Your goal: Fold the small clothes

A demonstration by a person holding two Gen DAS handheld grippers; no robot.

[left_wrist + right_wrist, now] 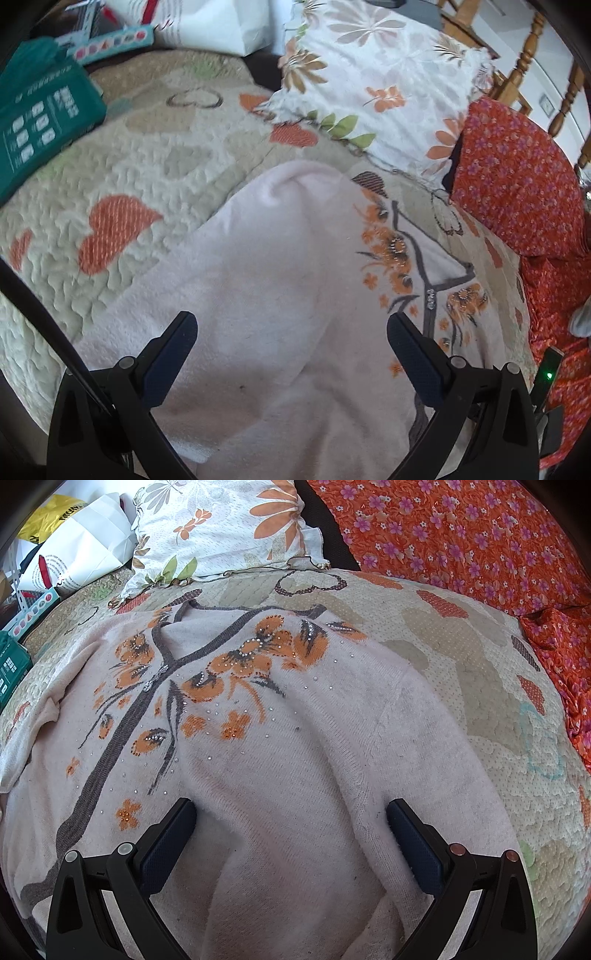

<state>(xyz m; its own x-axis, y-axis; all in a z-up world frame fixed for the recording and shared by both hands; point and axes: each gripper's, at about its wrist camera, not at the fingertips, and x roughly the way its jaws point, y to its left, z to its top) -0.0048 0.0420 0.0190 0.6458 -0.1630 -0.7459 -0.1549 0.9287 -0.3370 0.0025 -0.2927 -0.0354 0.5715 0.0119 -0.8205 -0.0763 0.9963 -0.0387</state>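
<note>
item: pale knit cardigan (280, 738), lay spread front-up across the quilted bedspread (480, 686), neckline toward its pillow edge. your left gripper (291, 339) and right gripper (291, 819) hovered agape, empty. you needed low pinches on one layer.

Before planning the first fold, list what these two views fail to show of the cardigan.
- Cardigan hem: cut off by the bottom edge, both views.
- Its left part: right wrist view, runs off the left edge.
- Lower front: left wrist view, hidden under a folded-over sleeve.
- Teal box print: blurred.
</note>
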